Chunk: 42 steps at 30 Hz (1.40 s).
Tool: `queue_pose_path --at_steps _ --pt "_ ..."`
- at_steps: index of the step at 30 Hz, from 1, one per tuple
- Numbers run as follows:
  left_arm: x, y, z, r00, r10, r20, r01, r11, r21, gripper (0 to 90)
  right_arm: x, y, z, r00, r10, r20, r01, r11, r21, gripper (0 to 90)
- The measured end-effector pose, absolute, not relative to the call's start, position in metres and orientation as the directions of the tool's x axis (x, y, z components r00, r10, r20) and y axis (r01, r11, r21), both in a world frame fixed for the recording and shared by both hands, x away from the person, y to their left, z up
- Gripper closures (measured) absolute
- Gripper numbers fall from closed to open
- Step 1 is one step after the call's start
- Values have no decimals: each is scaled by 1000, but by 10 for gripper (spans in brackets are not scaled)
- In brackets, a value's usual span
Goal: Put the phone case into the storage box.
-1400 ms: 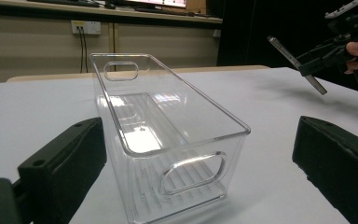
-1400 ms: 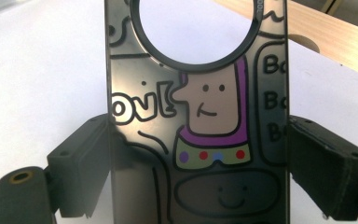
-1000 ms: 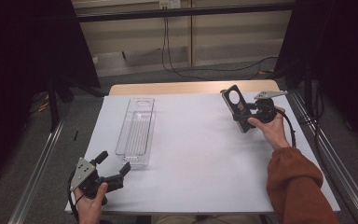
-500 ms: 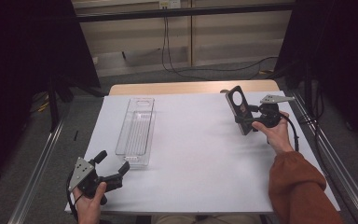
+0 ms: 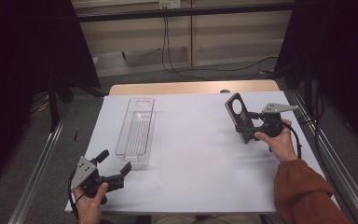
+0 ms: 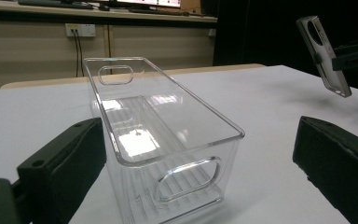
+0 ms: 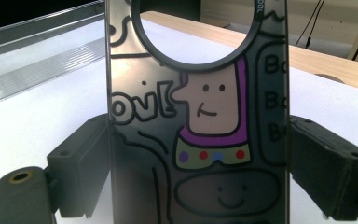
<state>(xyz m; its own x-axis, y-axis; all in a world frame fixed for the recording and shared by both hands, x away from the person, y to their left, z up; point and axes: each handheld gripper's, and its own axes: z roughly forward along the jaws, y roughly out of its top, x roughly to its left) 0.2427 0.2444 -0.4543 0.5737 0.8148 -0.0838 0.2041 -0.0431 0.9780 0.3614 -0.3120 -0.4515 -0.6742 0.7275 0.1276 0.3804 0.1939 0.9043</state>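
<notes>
A clear plastic bin point(image 5: 137, 130) lies lengthwise on the left half of the white table point(image 5: 196, 158). My left gripper point(image 5: 116, 161) rests at the front left corner, open, with its jaws just short of the bin's near end point(image 6: 168, 154). In its own view the left gripper point(image 6: 200, 140) has a jaw on either side of that end, without touching it. A dark phone case point(image 5: 239, 114) with a round camera hole and a cartoon print point(image 7: 209, 116) stands upright above the table at the right. My right gripper point(image 5: 251, 125) point(image 7: 198, 154) is shut on the case's lower part. The case point(image 6: 324, 56) also appears far off.
A bare wooden strip point(image 5: 191, 87) runs along the table's far edge. Metal rails point(image 5: 42, 158) flank both sides of the table. Cables point(image 5: 168, 51) hang on the wall behind. White tabletop stretches between the bin and the right hand.
The right hand with the phone case has drifted slightly right and nearer to me. The left gripper and the bin have stayed put.
</notes>
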Motion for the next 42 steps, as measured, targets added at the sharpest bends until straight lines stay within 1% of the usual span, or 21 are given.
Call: queue_pose_path --at_steps 6,8,14,17,22,27,31,32,35,36,39,42 --pt "244 244 -455 585 805 -98 215 -37 976 28 350 -308 -452 -697 705 131 371 197 908 121" --pt "245 243 -457 582 803 -128 232 -13 973 29 346 -306 -451 -703 698 137 368 191 910 121" --pt "247 245 -457 611 779 -141 241 -13 971 38 337 -298 -452 -728 672 137 351 194 916 121" --pt "248 244 -456 609 779 -153 245 -1 970 41 333 -295 -451 -735 661 153 349 176 921 121" --pt "249 240 -455 662 737 -138 236 -30 971 48 324 -291 -450 -751 639 167 343 162 925 121" --pt "250 237 -454 688 713 -135 230 -38 973 51 315 -287 -450 -762 627 160 324 155 933 120" --pt "252 235 -454 709 690 -149 230 -26 973 50 309 -284 -450 -772 614 167 317 144 937 121" --pt "252 235 -453 721 679 -137 227 -44 973 50 307 -283 -450 -776 608 167 317 146 937 121" --pt "253 230 -451 732 665 -150 223 -26 974 50 303 -278 -450 -783 600 166 316 153 936 121" --pt "254 230 -450 737 663 -130 216 -49 975 50 302 -277 -450 -786 595 166 313 152 937 121" --pt "255 227 -450 748 643 -167 230 -14 973 50 298 -272 -451 -794 584 169 310 151 939 121" --pt "257 225 -448 757 629 -175 232 -8 973 43 294 -265 -452 -804 568 174 315 159 936 121"
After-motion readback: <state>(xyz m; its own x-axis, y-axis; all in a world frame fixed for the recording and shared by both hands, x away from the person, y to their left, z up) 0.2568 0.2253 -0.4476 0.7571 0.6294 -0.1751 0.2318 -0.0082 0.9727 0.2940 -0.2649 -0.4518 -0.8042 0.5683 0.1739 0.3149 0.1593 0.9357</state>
